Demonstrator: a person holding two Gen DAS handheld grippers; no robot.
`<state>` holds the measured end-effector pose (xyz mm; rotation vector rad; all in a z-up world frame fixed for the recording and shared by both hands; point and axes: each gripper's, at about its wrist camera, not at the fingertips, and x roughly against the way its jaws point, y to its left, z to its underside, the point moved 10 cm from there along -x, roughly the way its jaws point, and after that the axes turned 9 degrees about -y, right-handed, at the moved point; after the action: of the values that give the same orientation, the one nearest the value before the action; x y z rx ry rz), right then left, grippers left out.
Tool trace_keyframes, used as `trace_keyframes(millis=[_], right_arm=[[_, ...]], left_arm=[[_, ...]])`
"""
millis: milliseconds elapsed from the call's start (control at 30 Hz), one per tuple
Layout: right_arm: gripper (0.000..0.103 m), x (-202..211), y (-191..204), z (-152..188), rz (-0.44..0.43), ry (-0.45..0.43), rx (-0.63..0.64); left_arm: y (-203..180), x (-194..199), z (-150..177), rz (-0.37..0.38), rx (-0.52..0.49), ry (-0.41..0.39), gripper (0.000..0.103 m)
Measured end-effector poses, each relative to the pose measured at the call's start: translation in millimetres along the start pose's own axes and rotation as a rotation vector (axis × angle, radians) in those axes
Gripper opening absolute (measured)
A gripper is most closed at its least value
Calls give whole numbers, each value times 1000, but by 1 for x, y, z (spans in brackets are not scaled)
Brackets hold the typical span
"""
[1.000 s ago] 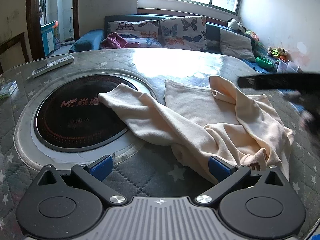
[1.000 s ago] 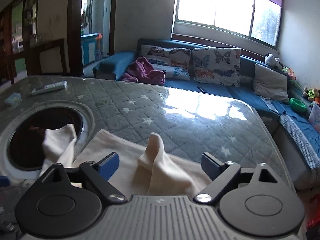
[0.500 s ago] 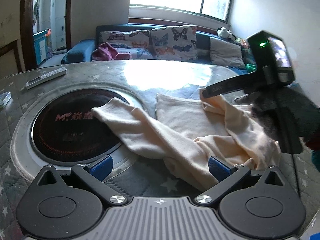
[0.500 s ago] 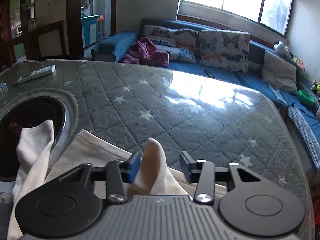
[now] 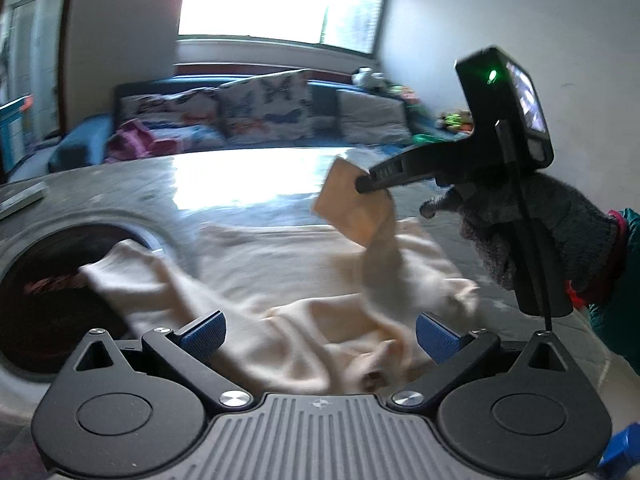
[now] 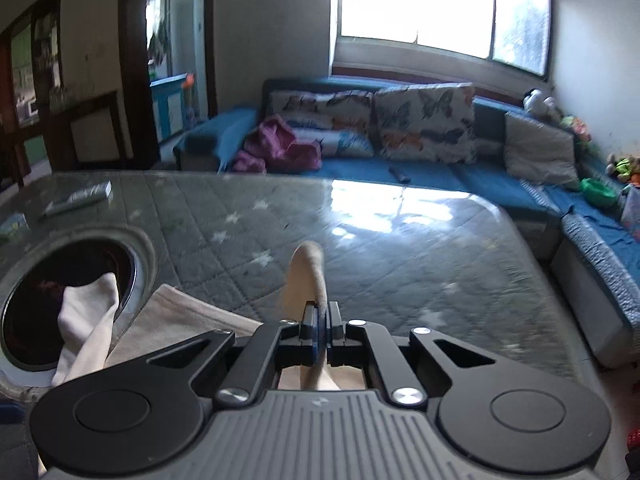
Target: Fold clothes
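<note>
Right wrist view: right tool (image 6: 321, 316) clamps garment (image 6: 306, 276) edge; left tool (image 5: 320, 334) spread wide above it

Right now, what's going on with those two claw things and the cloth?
Right gripper shut on cream garment, sleeve lifted. Left gripper open above the heap. Other sleeve over round black inset. Nothing blocking.

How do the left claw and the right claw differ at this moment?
The left claw is open, its blue pads wide apart; the right claw is shut. The left claw holds nothing and hovers low over the crumpled cream fabric garment; the right claw pinches one end of that garment and has it lifted above the grey quilted star-pattern table. Both are black two-finger tools.
</note>
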<state>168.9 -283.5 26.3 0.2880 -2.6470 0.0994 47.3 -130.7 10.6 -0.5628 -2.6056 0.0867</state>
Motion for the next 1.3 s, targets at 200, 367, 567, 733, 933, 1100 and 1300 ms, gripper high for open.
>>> trace_keyframes(millis=[200, 367, 567, 733, 933, 1100, 1300], right_arm=[[3, 54, -36, -14, 55, -88, -34], [3, 97, -63, -18, 109, -146, -46], [3, 134, -89, -13, 148, -185, -80], [12, 119, -98, 5, 129, -128, -123], [16, 71, -107, 41, 111, -26, -204], [23, 35, -115, 71, 96, 45, -283], [28, 5, -119, 94, 86, 68, -384]], left_arm=[[-38, -27, 8, 83, -61, 29, 99], [-52, -43, 18, 105, -98, 55, 88], [-60, -57, 31, 107, -105, 96, 77], [-55, -50, 27, 79, -70, 85, 76], [-46, -53, 31, 70, -53, 104, 59], [-43, -55, 34, 81, -29, 120, 53], [-41, -57, 33, 90, -9, 127, 53]])
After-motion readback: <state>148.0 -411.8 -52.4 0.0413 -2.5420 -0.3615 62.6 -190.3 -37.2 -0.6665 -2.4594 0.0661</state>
